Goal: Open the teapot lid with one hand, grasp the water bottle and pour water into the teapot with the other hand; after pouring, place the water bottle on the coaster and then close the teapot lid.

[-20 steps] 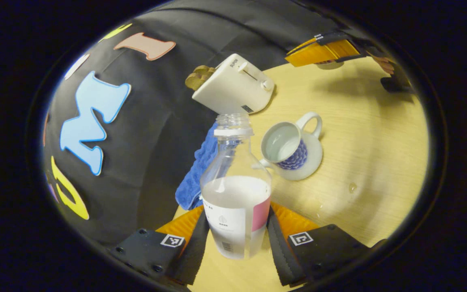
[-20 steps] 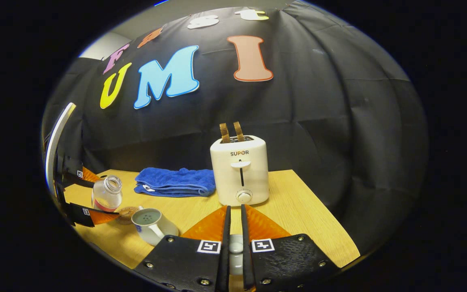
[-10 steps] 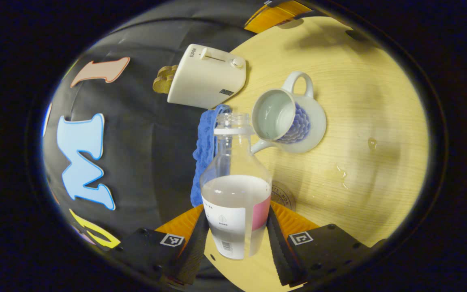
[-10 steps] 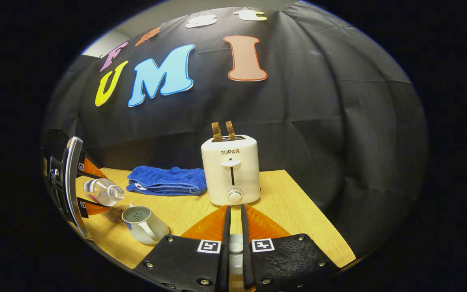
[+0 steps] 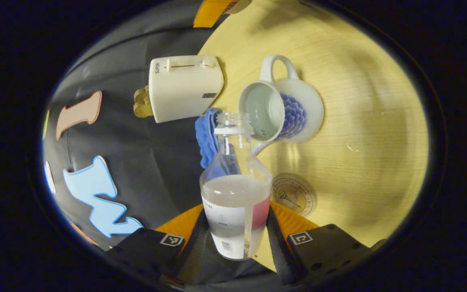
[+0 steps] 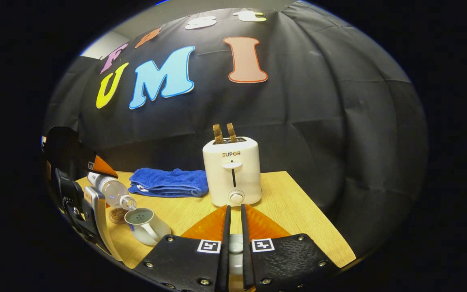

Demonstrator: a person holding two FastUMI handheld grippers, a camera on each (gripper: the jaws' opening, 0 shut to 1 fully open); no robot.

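Observation:
My left gripper (image 5: 235, 227) is shut on a clear water bottle (image 5: 235, 190) with a white and pink label, about half full and uncapped. The bottle is tipped over, and its mouth sits at the rim of the open white teapot (image 5: 282, 109) with a blue pattern. A round coaster (image 5: 294, 194) lies on the table just beside the bottle. In the right gripper view the tilted bottle (image 6: 112, 190) points down at the teapot (image 6: 144, 225), with the coaster (image 6: 116, 216) behind it. My right gripper (image 6: 234, 247) is shut on the small white teapot lid (image 6: 235, 247).
A white toaster (image 6: 233, 176) with two slices of toast stands at the back of the wooden table (image 6: 298, 219). A folded blue towel (image 6: 168, 182) lies left of it. Water drops (image 5: 353, 148) dot the table near the teapot.
The left gripper has tipped the bottle further and brought its mouth down to the teapot's opening. The right gripper has stayed put with the lid.

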